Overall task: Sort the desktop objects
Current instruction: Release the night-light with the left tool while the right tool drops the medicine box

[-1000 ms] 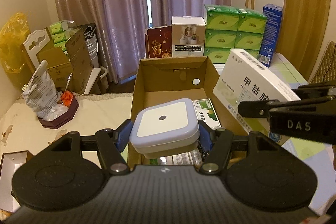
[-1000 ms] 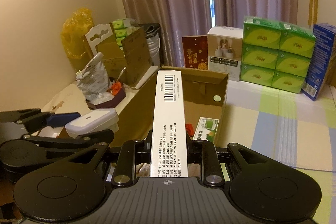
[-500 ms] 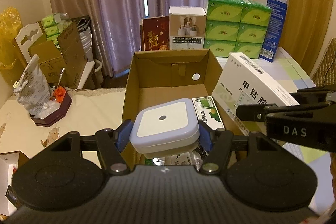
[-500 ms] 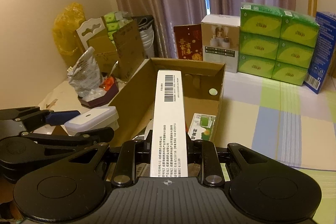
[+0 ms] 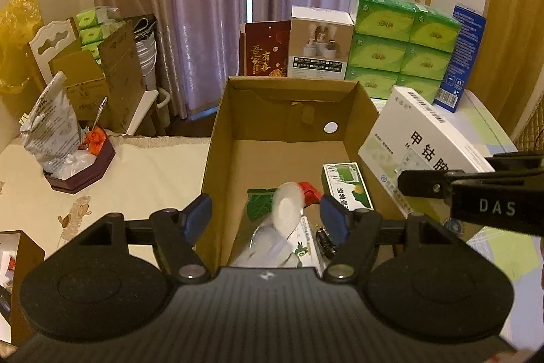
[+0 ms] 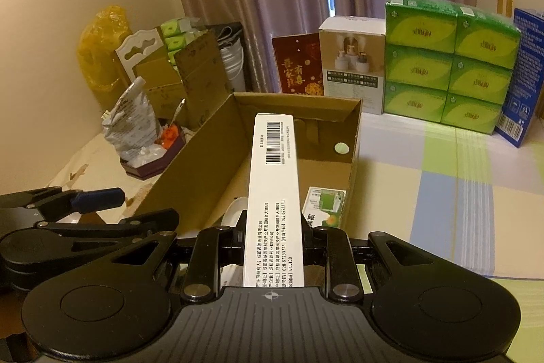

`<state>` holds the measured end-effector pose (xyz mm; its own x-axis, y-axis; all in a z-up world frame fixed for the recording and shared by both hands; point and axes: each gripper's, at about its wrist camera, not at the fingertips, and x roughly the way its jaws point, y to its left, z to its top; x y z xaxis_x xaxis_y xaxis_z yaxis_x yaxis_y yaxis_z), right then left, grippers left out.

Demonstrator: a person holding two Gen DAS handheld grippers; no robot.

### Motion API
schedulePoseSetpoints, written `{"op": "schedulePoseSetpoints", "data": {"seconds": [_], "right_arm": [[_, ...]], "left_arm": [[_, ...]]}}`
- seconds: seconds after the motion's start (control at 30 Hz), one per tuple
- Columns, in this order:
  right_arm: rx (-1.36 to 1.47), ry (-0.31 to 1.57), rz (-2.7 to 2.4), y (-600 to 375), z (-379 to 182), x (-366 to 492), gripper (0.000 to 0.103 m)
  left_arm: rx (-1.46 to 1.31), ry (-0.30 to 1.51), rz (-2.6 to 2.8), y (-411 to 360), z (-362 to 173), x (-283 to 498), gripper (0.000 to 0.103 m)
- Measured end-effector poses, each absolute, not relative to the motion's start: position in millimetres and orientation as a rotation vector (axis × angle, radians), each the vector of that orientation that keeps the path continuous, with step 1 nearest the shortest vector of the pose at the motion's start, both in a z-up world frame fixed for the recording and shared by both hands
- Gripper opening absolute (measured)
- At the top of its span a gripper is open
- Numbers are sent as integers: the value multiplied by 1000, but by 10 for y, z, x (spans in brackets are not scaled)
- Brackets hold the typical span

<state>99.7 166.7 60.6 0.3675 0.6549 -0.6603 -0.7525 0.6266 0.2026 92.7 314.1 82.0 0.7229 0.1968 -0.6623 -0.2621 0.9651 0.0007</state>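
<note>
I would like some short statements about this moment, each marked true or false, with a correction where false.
1. The left tool is open and holds nothing. True.
2. The right tool is shut on the long white medicine box. True.
3. The cardboard box contains no objects. False: a small green and white box and other items lie inside it.
4. A blurred white object is seen over the cardboard box, between the left tool's fingers. True.
5. The green tissue packs are inside the cardboard box. False: they are stacked behind it, near the curtain.
</note>
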Motion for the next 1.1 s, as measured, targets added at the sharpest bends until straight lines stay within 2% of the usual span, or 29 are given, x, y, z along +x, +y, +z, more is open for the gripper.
{"op": "schedulePoseSetpoints", "data": {"seconds": [0.83,0.87,0.9,0.93,0.97,1.1], "right_arm": [[-89,798,937,1781,547,1018,22],[-92,796,940,1791,556,1023,24],[-95,790,937,1787,562,1027,36],[-88,778,934,1763,568,1032,54],[-85,770,928,1746,574,1032,60],[-89,777,907,1669,542,1064,60]], "left_arm": [[-77,739,265,3156,780,856,66],[-79,739,265,3164,778,849,66],[-80,738,266,3168,776,843,67],[-78,738,268,3170,775,836,67],[-76,739,269,3168,772,832,67],[-74,741,272,3163,765,808,68]]}}
